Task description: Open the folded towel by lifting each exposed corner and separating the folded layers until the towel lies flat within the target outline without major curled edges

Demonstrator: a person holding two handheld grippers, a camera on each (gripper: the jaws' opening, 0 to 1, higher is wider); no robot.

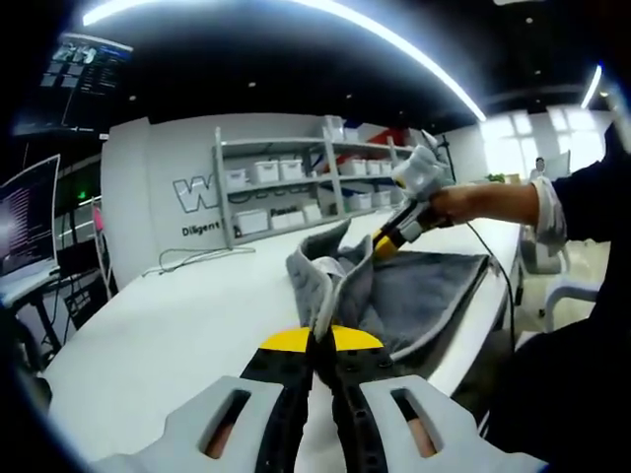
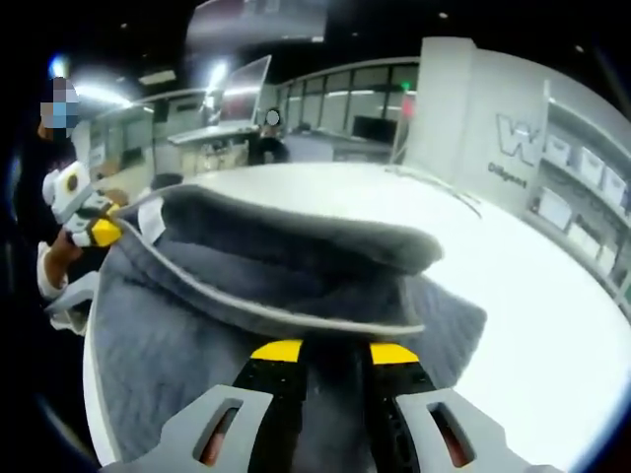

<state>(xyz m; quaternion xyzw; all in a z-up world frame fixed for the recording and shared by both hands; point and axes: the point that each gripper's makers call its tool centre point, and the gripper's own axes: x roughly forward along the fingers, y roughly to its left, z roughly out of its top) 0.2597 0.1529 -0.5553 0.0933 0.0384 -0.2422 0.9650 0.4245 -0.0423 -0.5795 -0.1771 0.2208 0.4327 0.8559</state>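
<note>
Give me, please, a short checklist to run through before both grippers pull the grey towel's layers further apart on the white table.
1. Left gripper closed on an edge of the grey towel with pale piping: ok.
2. Right gripper closed on the towel: ok; cloth lies between its jaws.
3. Upper layer lifted off the lower: ok.
4. Towel flat: not ok, still folded and bunched.
5. Target outline on the white table: cannot tell.

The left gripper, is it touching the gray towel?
Touching. In the left gripper view, the left gripper has its fingers shut on a raised edge of the towel.
</note>
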